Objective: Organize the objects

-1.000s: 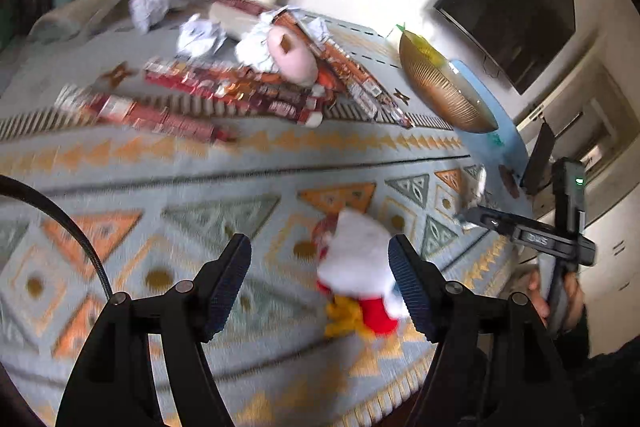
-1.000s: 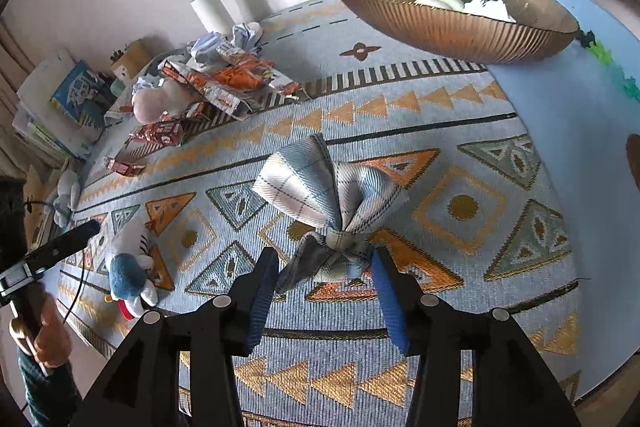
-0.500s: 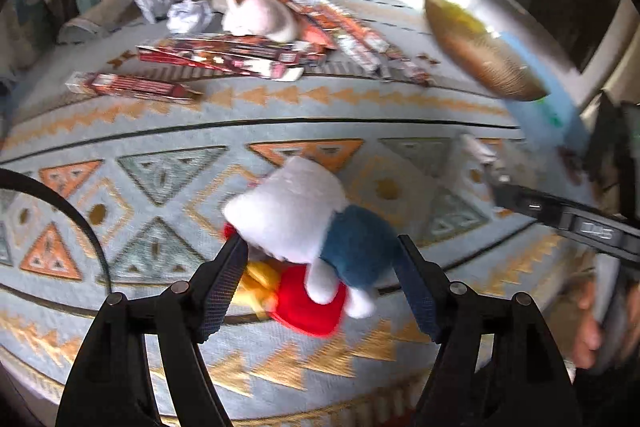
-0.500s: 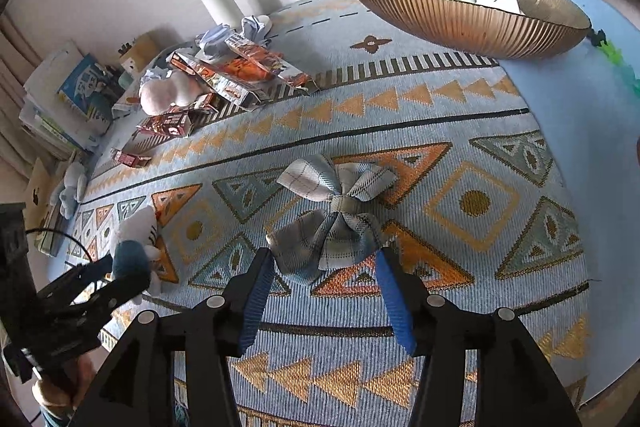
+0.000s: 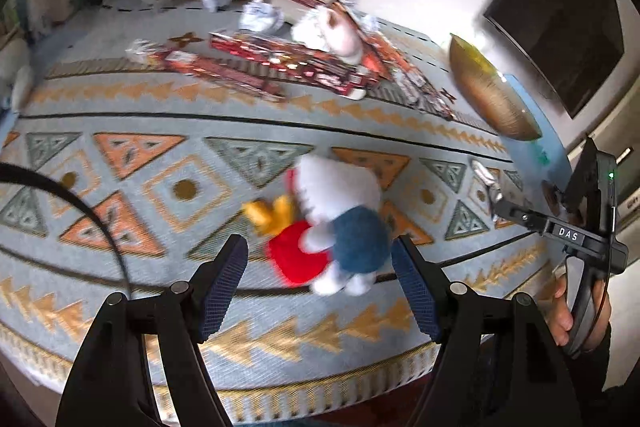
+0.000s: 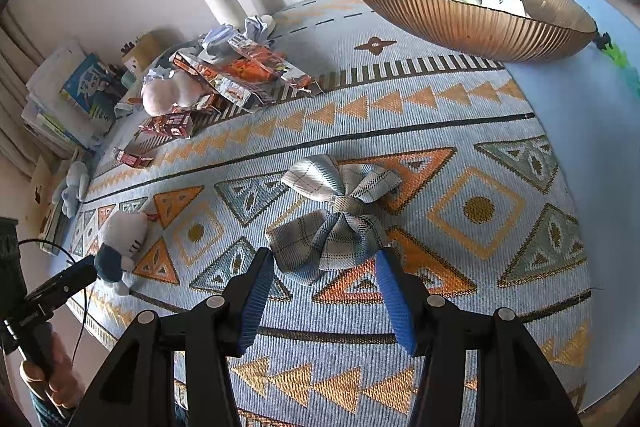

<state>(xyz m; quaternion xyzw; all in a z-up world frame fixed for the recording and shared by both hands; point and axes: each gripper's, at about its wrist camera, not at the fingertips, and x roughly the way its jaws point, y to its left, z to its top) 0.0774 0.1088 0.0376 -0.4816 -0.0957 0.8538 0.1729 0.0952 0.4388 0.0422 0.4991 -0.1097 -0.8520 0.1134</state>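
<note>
A plush toy (image 5: 340, 203) with a white head, blue body and red and yellow parts lies on the patterned tablecloth (image 5: 180, 147). My left gripper (image 5: 318, 287) is open, and the toy's feet reach between the fingers, nearer the right one, without touching the pads. A plaid fabric bow (image 6: 336, 223) lies flat on the cloth. My right gripper (image 6: 324, 287) is open just behind it, its fingertips flanking the bow's near edge without pressing it. The right wrist view also shows the toy (image 6: 120, 243) beside the left gripper (image 6: 76, 275) at lower left.
A ribbed brown bowl (image 6: 468, 23) holding a few items stands at the far right. Red snack boxes (image 5: 280, 63), a pink plush (image 5: 344, 35) and crumpled paper (image 5: 260, 17) crowd the far side. The table's edge (image 5: 320, 383) runs just under the left gripper. A hand (image 5: 568, 311) holds the right gripper.
The bow stood upright between the right fingers and now lies flat on the cloth ahead of them. The left gripper swung closer over the plush toy, then drew back a little.
</note>
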